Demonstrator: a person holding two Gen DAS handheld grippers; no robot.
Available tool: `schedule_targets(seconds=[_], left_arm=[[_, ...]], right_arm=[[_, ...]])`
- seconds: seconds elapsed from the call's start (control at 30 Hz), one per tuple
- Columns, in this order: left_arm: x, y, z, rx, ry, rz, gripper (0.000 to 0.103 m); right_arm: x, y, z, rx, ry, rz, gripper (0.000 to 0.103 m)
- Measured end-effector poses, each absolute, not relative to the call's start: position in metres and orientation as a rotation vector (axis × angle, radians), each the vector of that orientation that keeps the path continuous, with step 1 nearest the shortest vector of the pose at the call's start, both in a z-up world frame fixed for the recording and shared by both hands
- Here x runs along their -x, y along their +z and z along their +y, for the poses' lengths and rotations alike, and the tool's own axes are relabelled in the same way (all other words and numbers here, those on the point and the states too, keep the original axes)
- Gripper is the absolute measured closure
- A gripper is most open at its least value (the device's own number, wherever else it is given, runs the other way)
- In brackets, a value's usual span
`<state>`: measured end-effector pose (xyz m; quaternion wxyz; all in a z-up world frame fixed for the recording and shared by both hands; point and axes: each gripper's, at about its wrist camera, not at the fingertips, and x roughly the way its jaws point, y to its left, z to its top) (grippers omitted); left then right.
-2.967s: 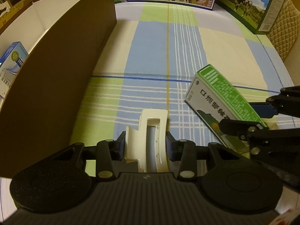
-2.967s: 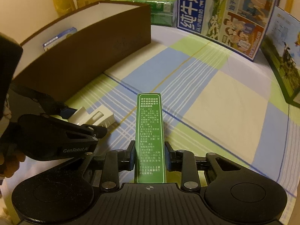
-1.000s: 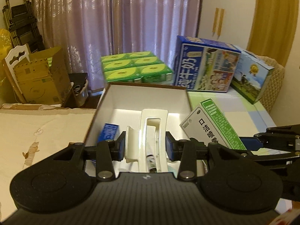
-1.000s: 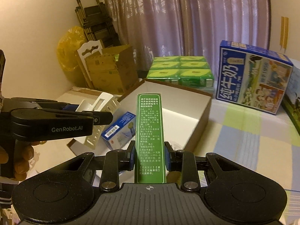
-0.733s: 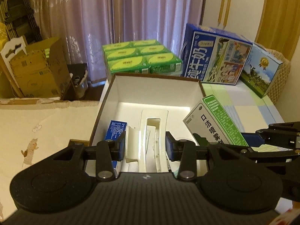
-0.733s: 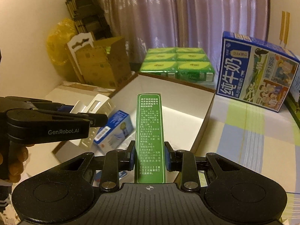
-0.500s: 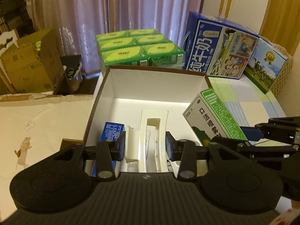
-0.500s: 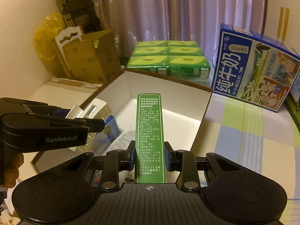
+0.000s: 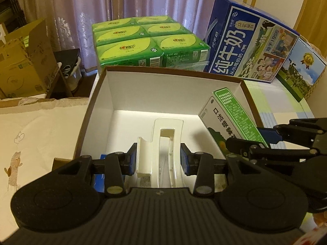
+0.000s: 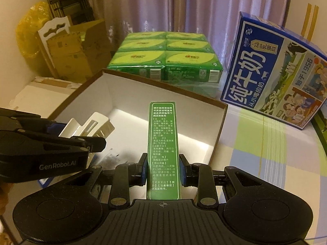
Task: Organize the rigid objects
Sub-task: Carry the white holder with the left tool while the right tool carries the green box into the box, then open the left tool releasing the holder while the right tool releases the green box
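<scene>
Left wrist view: your left gripper [image 9: 158,160] is clamped on the white plastic holder [image 9: 163,143], above the open box [image 9: 163,71]; the green carton [image 9: 231,118] sits at three o'clock.

Right wrist view: your right gripper [image 10: 163,169] pinches that carton [image 10: 163,143], holder [image 10: 90,126] at nine o'clock.

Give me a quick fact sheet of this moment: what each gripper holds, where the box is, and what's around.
left gripper: shut on white clip, over the box
right gripper: shut on green carton, also over the box
box: open, brown outside, white inside; blue carton at its near end
behind box: green packs, milk case
right of box: checked cloth
step left: both items not yet released
</scene>
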<state>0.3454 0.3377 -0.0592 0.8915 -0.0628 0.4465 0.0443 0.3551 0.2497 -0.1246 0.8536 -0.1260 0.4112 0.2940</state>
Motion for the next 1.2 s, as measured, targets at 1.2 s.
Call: schedule_targets(seconds=[1.2], left_arm=[[-0.344, -0.057, 0.349, 0.157, 0.109, 0.936, 0.046]], right_arm=[[-0.337, -0.117, 0.233, 0.205, 0.664, 0.859, 0.043]])
